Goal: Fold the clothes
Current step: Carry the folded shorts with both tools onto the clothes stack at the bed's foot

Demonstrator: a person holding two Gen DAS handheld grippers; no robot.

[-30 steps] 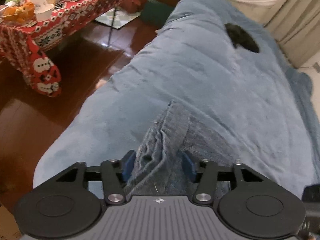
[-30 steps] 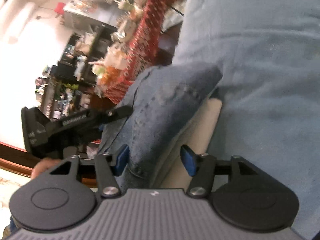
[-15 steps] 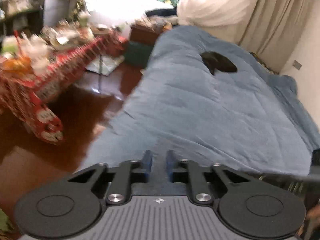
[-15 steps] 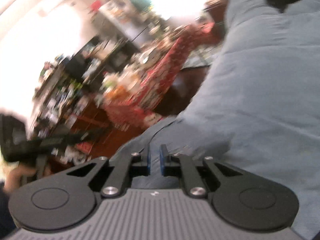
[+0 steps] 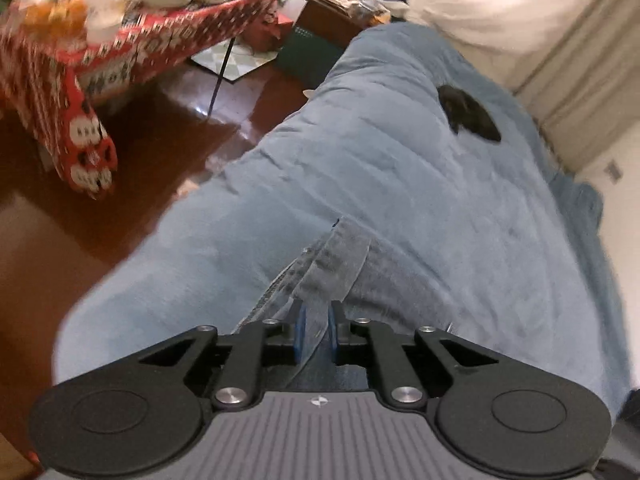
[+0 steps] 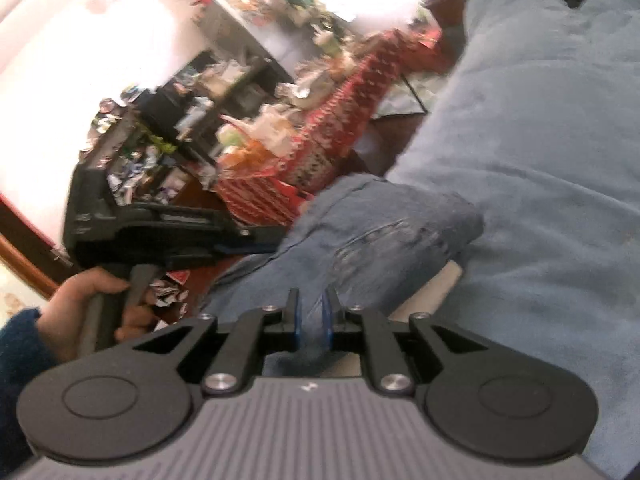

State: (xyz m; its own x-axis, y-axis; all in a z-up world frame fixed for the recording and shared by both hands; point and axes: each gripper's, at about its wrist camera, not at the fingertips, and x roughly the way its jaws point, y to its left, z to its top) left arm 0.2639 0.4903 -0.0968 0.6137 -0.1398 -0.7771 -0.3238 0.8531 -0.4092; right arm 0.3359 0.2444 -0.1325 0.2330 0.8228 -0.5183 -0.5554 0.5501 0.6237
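Left wrist view is filled mostly by a blue blanket (image 5: 400,184) spread over a bed, with dark wooden floor (image 5: 160,136) seen beside it on the left. A table under a red patterned cloth (image 5: 100,52) is seen top left, cluttered with blurred items that cannot be told apart. Cream curtains (image 5: 560,60) are seen top right, and a small dark item (image 5: 470,114) is left lying on the blanket far up the bed; what it is cannot be told. The jeans (image 5: 332,268) are laid on the near part of the blanket, bunched into folds just ahead of the fingers. The left gripper (image 5: 316,332) is seen narrow, its blue pads pressed on a fold of the denim, so the jeans are held by it. In the right wrist view the same blanket (image 6: 540,140) is shown on the right, the red-cloth table (image 6: 332,140) and blurred shelves behind it. The jeans (image 6: 380,232) are seen raised in a hump off the blanket, with a pale strip (image 6: 432,292) exposed under their edge. The right gripper (image 6: 312,322) is also narrow, denim is caught between its pads, and its jaws are opening slightly. The left gripper (image 6: 168,232) is seen from the side at the left edge of the jeans, and its handle is gripped by a hand (image 6: 88,312) in a dark blue sleeve (image 6: 20,368).
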